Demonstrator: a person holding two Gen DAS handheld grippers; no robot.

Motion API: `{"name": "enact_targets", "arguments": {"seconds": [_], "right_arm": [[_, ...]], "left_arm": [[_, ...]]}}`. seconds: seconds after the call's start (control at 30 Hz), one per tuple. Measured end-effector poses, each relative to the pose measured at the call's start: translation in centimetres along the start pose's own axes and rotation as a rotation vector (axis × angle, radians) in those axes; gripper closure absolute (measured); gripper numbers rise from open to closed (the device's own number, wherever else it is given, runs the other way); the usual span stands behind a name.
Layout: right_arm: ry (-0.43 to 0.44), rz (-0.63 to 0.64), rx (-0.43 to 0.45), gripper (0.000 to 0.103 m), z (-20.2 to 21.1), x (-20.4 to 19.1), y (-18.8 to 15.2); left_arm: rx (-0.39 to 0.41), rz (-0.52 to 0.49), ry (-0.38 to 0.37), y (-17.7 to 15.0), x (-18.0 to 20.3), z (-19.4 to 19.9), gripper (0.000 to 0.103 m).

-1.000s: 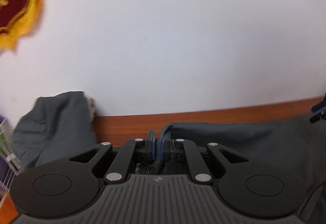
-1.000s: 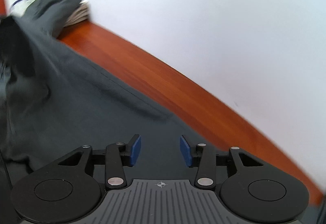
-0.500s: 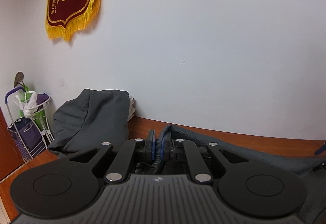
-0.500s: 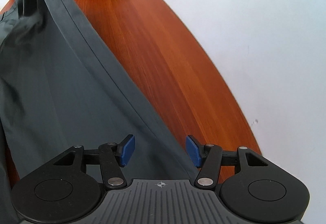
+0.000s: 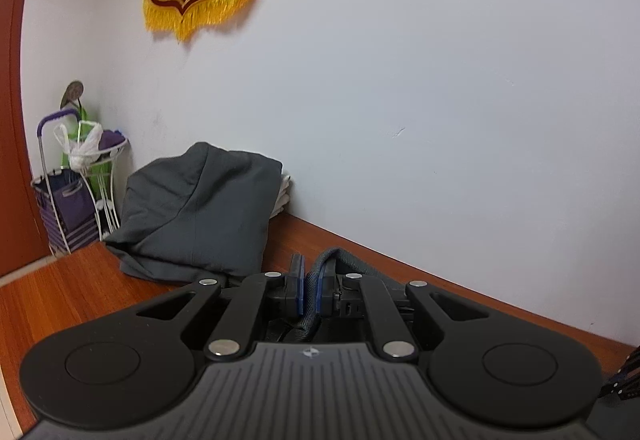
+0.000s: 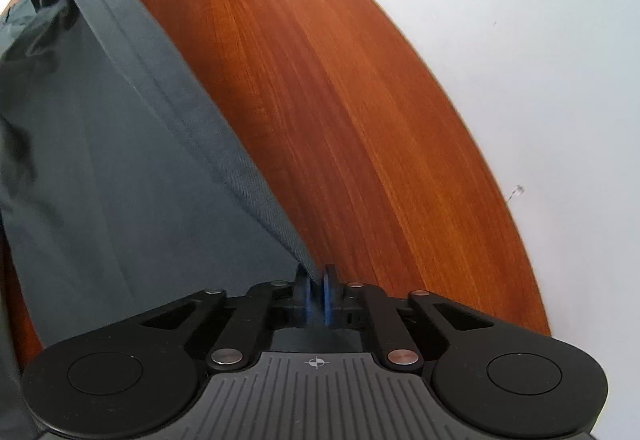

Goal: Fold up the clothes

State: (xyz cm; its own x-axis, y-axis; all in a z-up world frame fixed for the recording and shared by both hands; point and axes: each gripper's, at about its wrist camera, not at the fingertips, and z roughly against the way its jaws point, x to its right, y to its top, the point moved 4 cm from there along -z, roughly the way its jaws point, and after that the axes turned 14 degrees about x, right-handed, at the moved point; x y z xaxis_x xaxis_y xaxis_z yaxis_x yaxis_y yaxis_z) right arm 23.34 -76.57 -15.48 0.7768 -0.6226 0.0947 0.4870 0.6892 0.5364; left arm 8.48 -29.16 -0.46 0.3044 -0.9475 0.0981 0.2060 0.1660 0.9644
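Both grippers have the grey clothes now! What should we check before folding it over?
1. Left gripper shut on the grey garment's hem: ok.
2. Right gripper shut on the garment's corner: ok.
3. Hem between the grippers pulled straight: ok in the right wrist view; the far end runs out of the picture.
4. Bare wooden table beside the garment to fold onto: ok.
5. Pile of folded clothes against the wall, apart from the held garment: ok.
6. Lower part of the garment lying flat: cannot tell, it is out of view.
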Motion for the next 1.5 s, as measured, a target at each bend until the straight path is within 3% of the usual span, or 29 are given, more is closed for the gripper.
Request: {"name": "enact_targets", "arguments": {"seconds": [0.13,0.37,0.7,0.87,1.03,1.23,1.33,1.5], "right_arm": [[-0.072,-0.007,0.067,0.099,2.7,-0.8,0.8],[-0.341,-0.11,0.206,0.099,12.1,-5.1,0.8],[-0.681,-0.287,0.305,0.099,22.4,-17.0,0.7],[-0.801,-0.301,0.282,0.099,24.1,-26.3,0.3],[-0.86,-0.373,0.225,0.099,22.6,-34.5,-1.0],[-0.886,-0.459,0.165,0.099,19.8,-41.1,-2.7],[-0.892,-0.473,0.14,0.099,18.7,-44.7,-3.7],[-0.894,-0.468,0.089,0.099,17.5,-47.3,-5.7]], "left_arm": [[-0.039,0.062,-0.009,0.2,-0.9,-0.7,0.094],[-0.063,0.091,-0.065,0.1,-2.2,-0.5,0.094],[-0.157,0.193,-0.226,-0.4,-7.7,1.2,0.094],[-0.18,0.186,-0.34,-0.1,-11.6,2.3,0.094],[-0.224,0.091,-0.441,-2.1,-15.2,3.6,0.094],[-0.266,-0.037,-0.524,-6.0,-18.6,5.6,0.094],[-0.252,-0.113,-0.564,-7.3,-19.5,6.6,0.094],[-0.197,-0.276,-0.65,-8.8,-20.6,8.4,0.094]]}}
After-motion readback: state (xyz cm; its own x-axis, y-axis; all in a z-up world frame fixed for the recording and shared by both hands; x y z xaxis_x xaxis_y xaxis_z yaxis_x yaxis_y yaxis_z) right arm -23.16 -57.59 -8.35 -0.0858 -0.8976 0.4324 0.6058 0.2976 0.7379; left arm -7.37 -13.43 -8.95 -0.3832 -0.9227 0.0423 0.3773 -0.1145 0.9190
